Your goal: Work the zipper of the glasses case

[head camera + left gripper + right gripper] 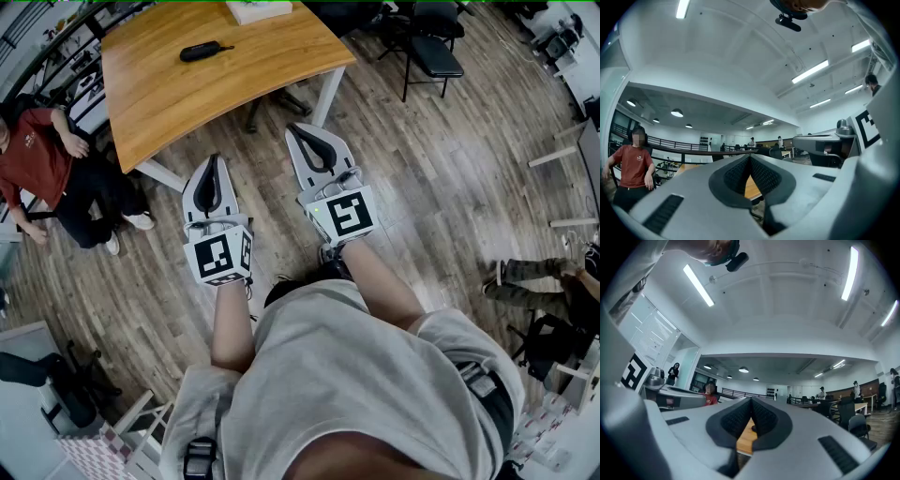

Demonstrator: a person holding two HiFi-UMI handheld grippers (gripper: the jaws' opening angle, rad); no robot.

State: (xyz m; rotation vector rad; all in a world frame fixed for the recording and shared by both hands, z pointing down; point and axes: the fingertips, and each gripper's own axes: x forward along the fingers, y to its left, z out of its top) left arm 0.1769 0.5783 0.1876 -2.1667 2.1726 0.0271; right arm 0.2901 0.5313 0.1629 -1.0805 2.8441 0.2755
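A black glasses case (205,51) lies on the wooden table (169,94), well ahead of both grippers and touched by neither. My left gripper (212,161) hangs over the floor just short of the table's near edge, jaws shut with nothing in them. My right gripper (299,130) is held beside it, near the table's white leg, also shut and empty. In the left gripper view the closed tips (750,156) point level across the room at the table edge (751,187). In the right gripper view the closed tips (751,401) frame a strip of tabletop (746,440) with a small dark shape on it.
A person in a red shirt (37,155) sits left of the table. A white box (258,10) rests at the table's far edge. Black chairs (433,47) stand at the upper right. Another person's legs (530,272) show on the right. Wooden floor lies below the grippers.
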